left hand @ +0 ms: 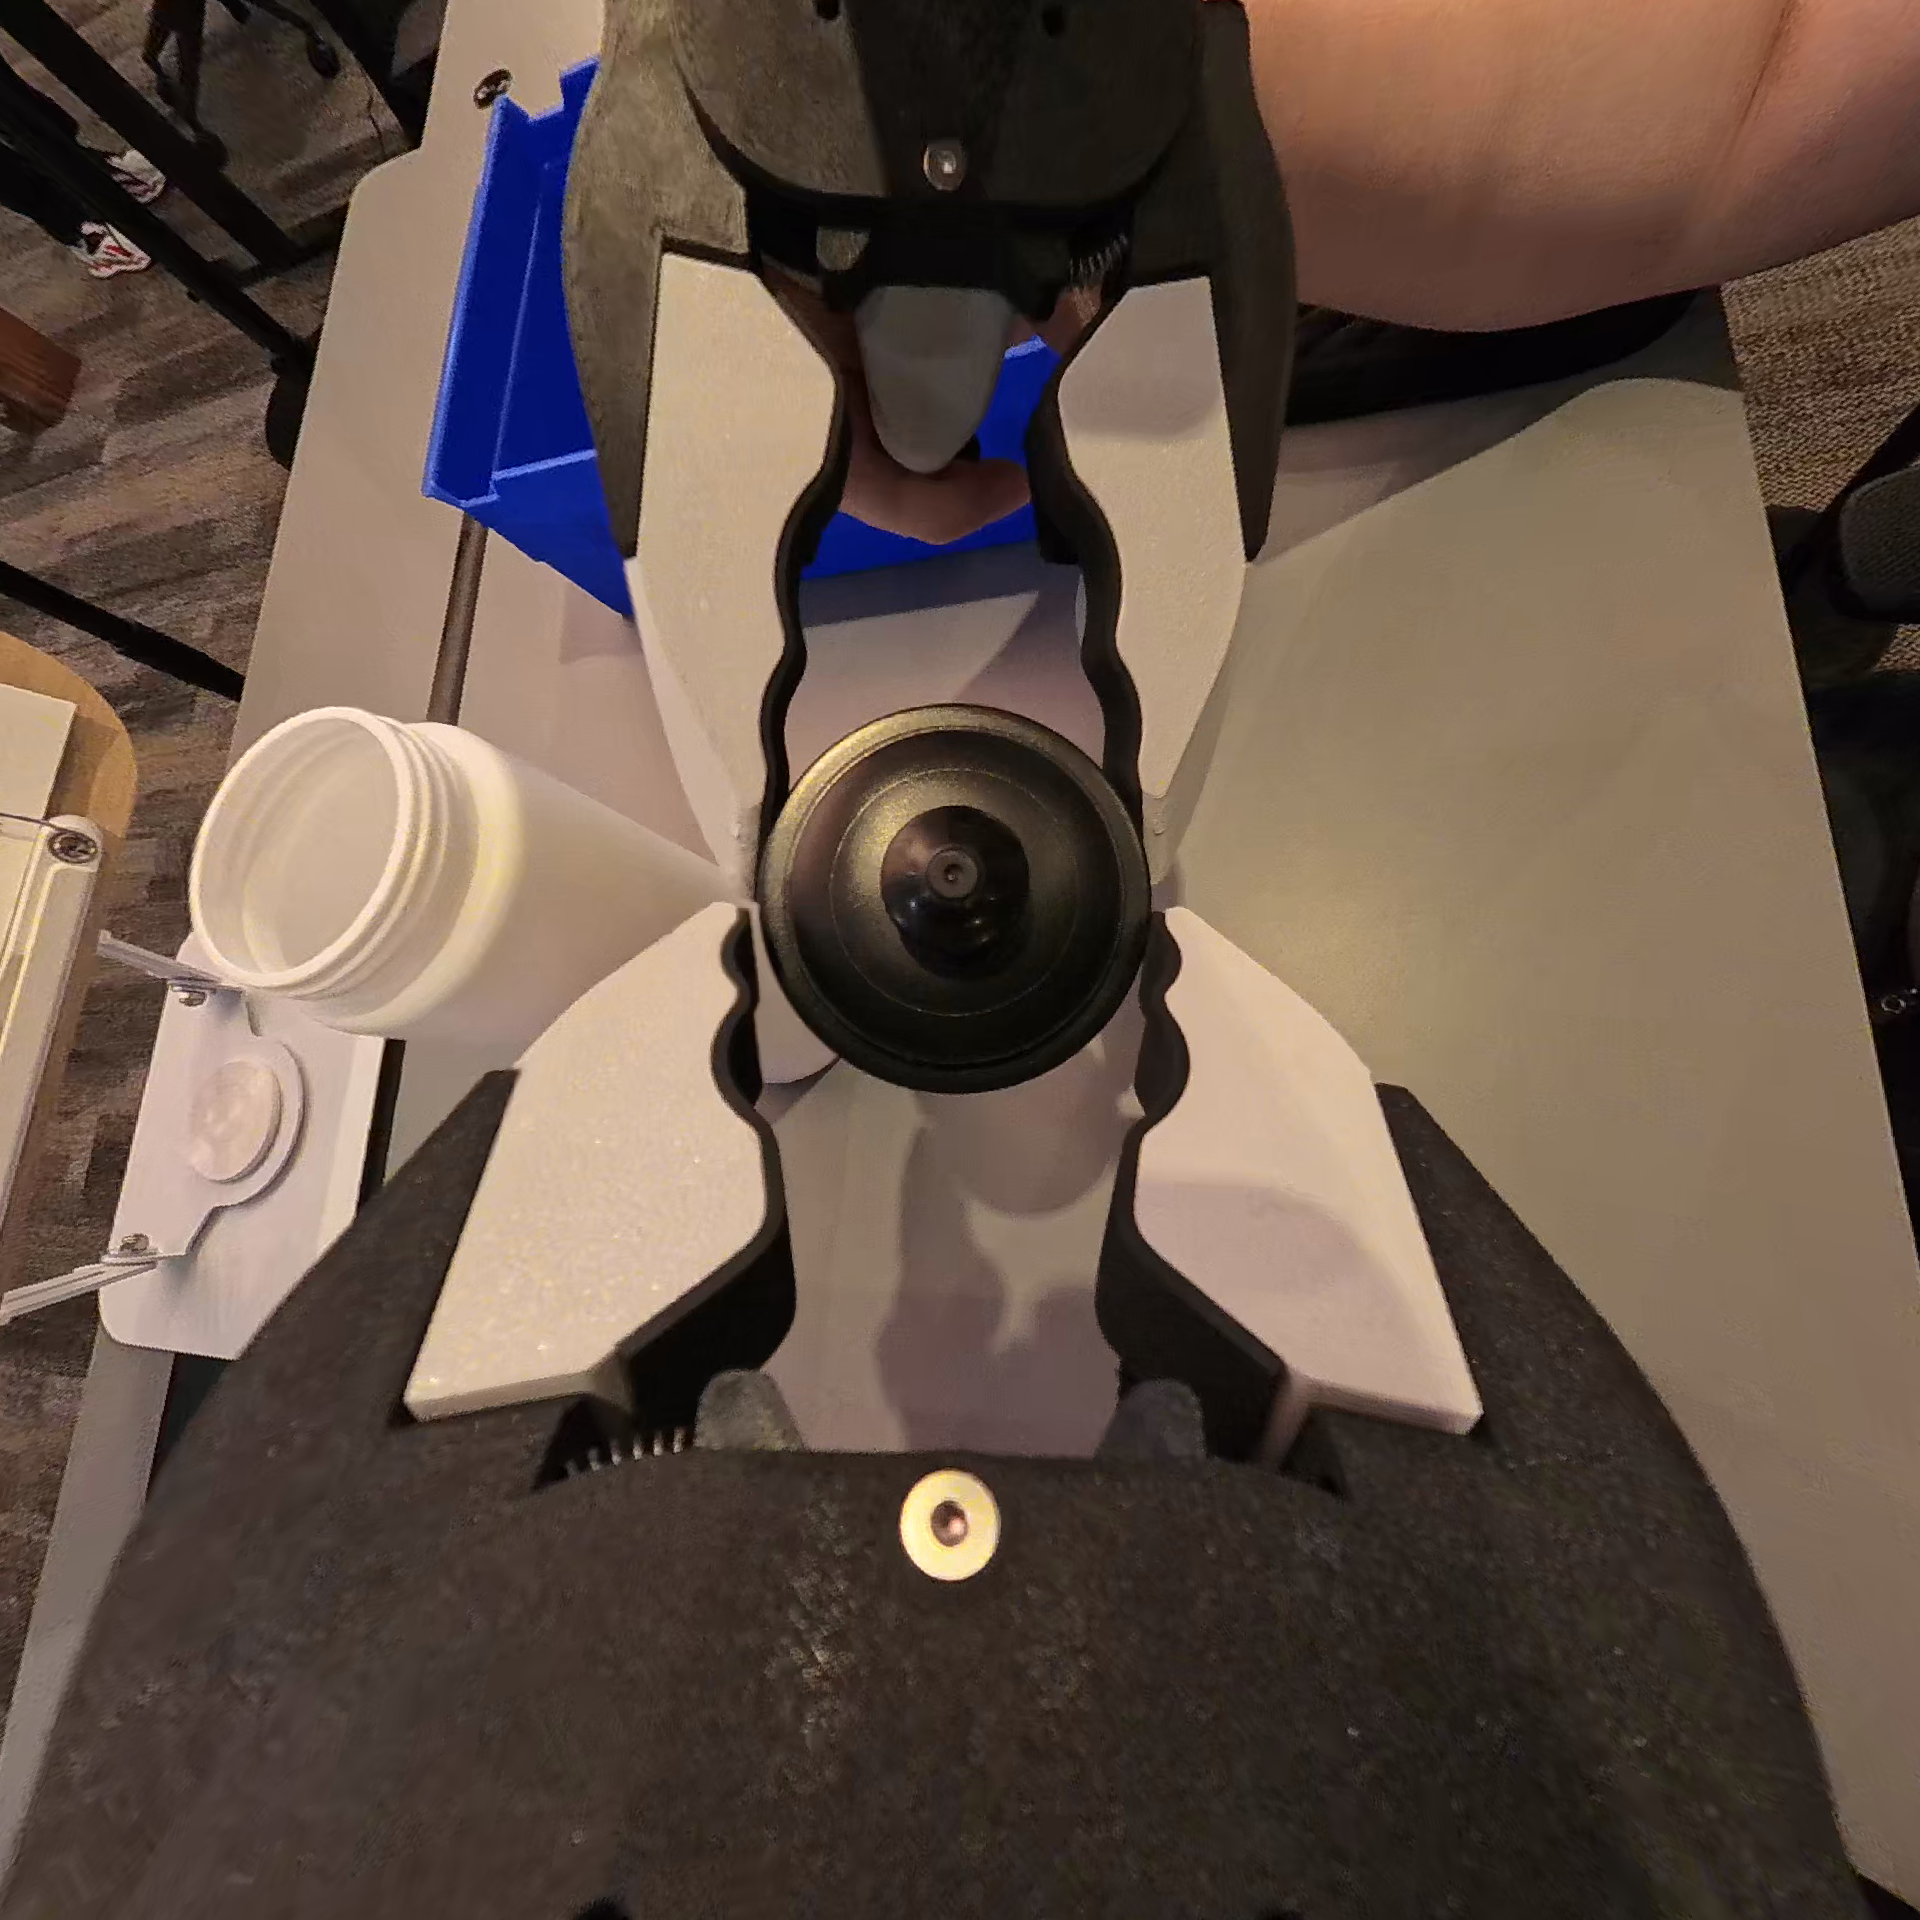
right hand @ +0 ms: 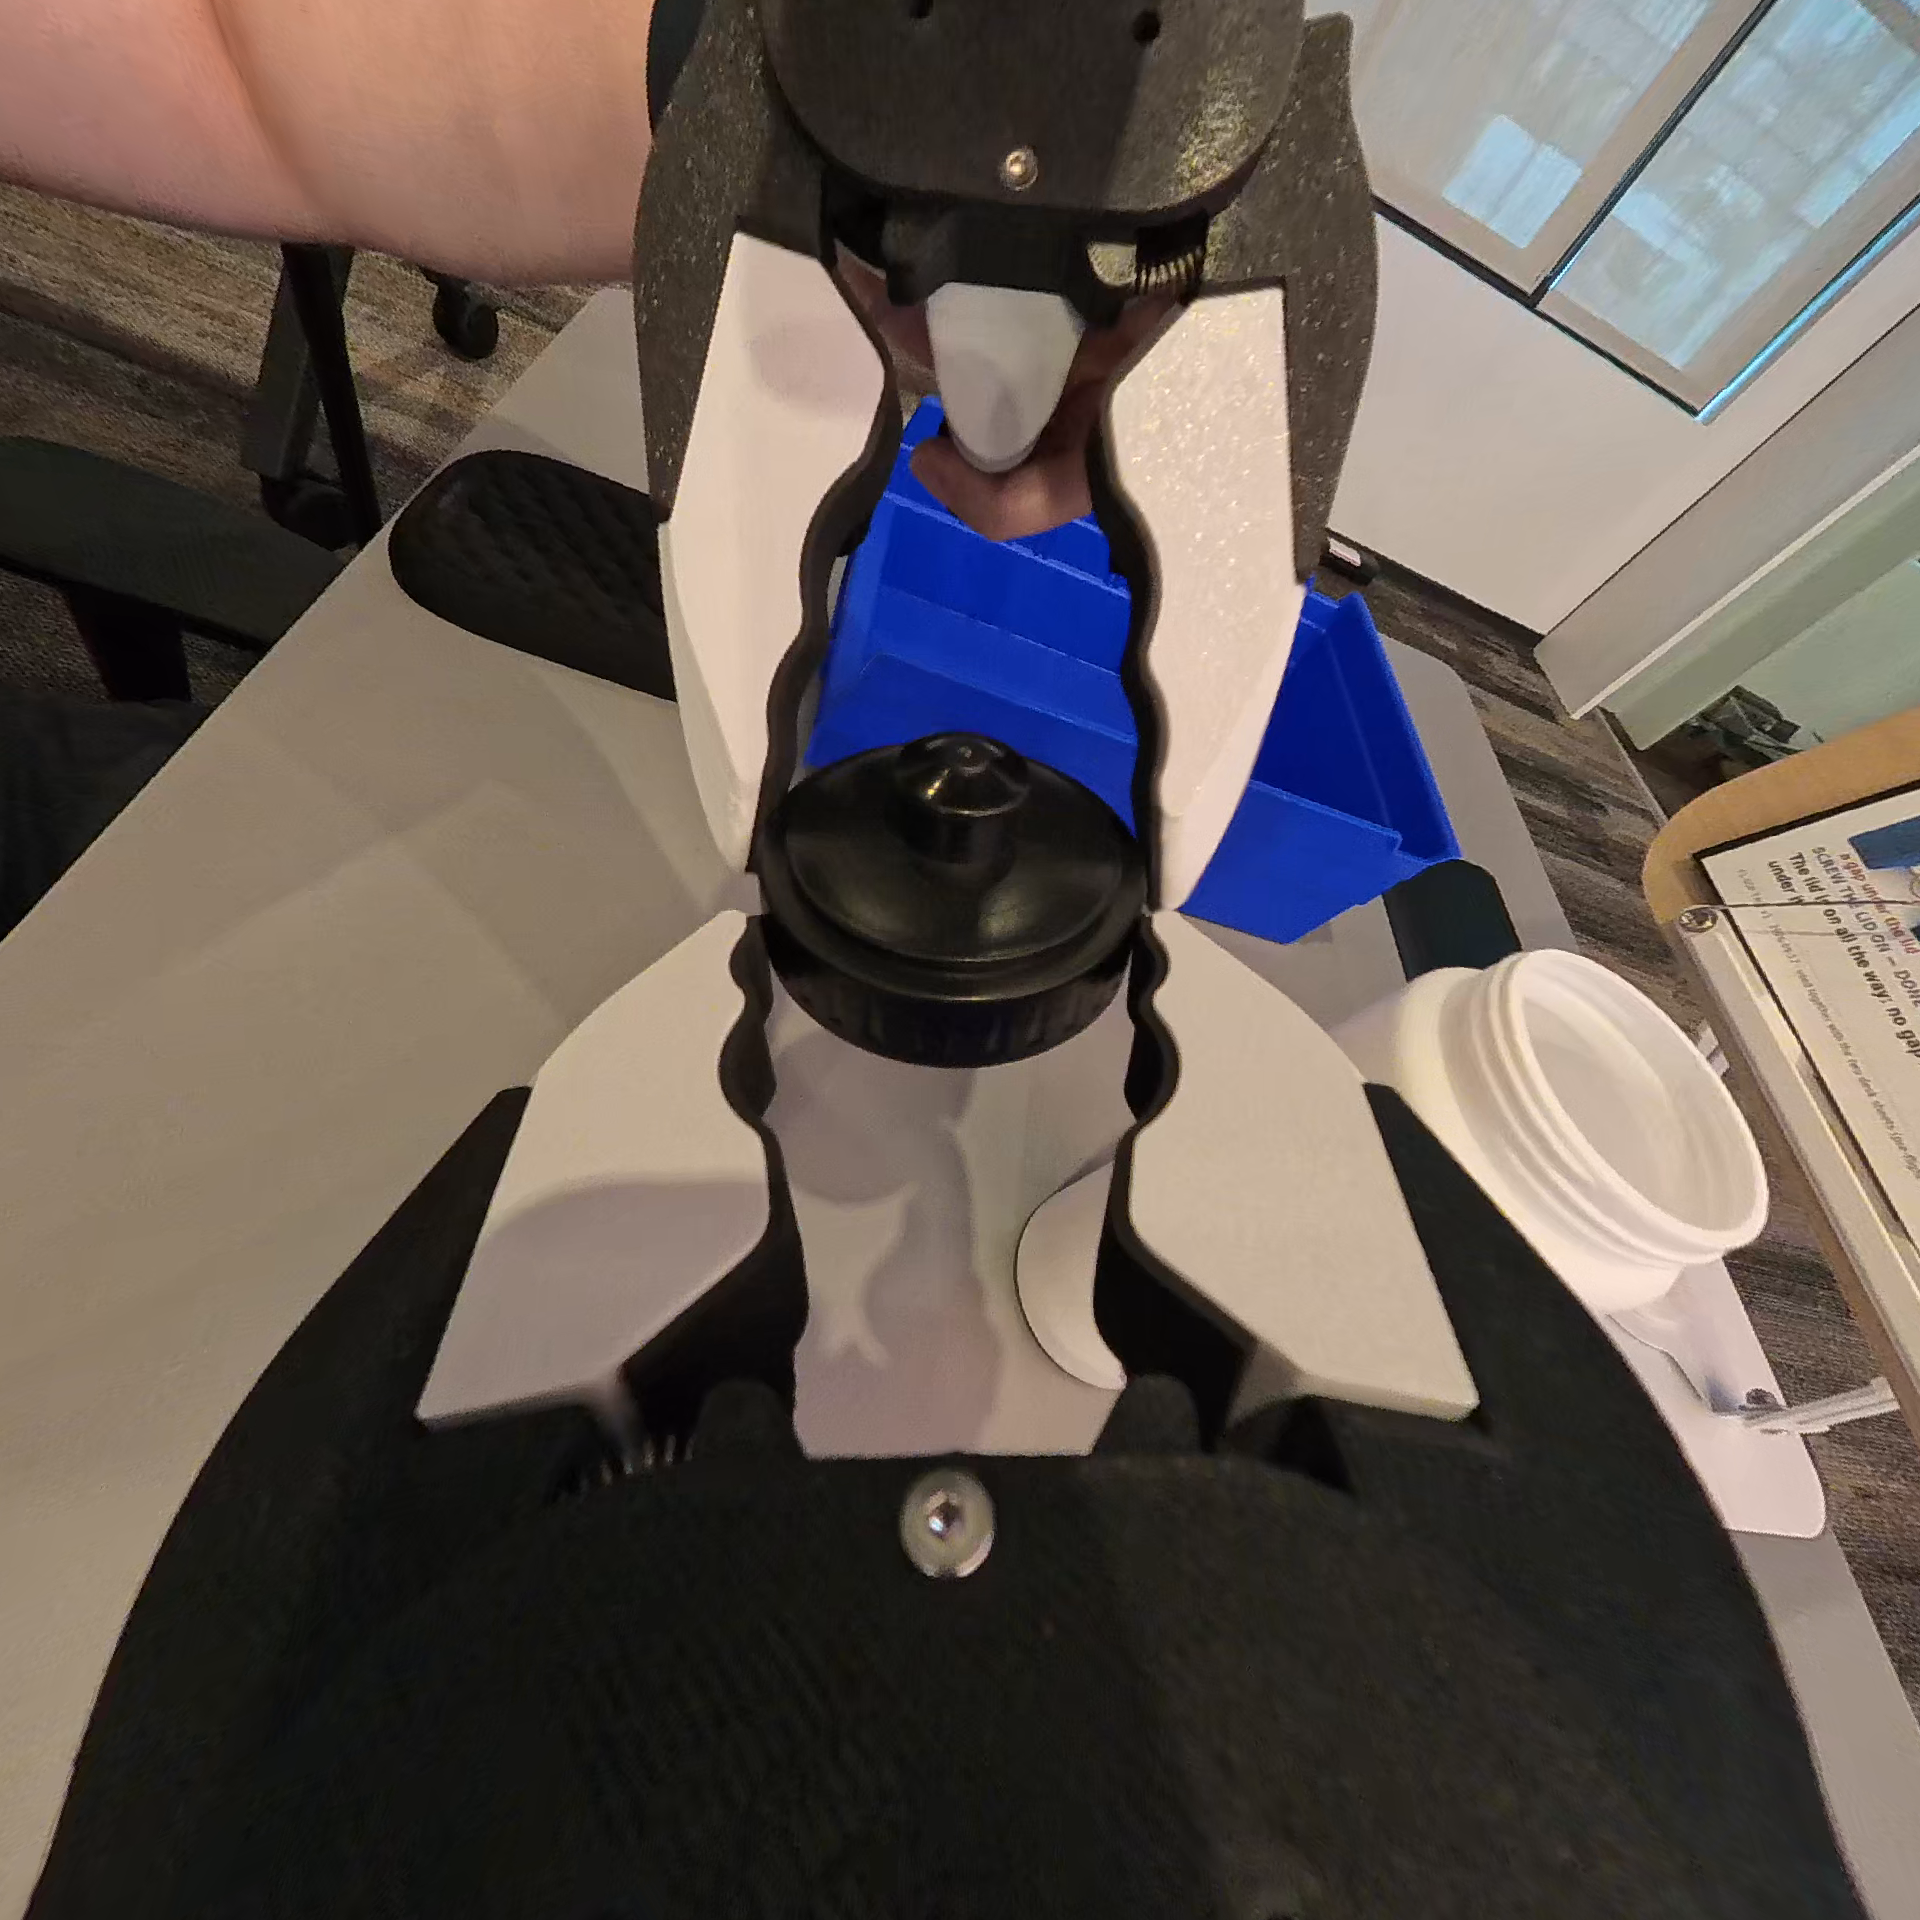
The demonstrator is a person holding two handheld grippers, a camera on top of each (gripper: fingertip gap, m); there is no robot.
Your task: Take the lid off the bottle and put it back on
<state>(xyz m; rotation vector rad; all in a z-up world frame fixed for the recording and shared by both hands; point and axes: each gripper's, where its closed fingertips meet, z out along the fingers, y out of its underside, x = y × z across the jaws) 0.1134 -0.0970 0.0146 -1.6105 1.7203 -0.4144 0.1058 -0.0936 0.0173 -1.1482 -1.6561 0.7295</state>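
A black screw lid (left hand: 951,899) with a knob on top hangs above the grey table (left hand: 1455,831), off its bottle. My left gripper (left hand: 951,935) comes in from below in the left wrist view and is shut on the lid's rim. My right gripper (left hand: 951,800) comes from the opposite side and is also shut on it, fingertips nearly meeting mine. The right wrist view shows the same lid (right hand: 951,914) between my right gripper (right hand: 945,951) and the left gripper (right hand: 951,842). The open white bottle (left hand: 312,862) with a threaded mouth stands beside them (right hand: 1579,1122); my fingers hide its base.
A blue bin (left hand: 520,416) (right hand: 987,644) sits on the table behind the grippers. A white fixture plate (left hand: 229,1164) (right hand: 1756,1455) lies at the table edge by the bottle. A printed sheet (right hand: 1829,966) and a black chair (right hand: 520,561) are off the table's sides.
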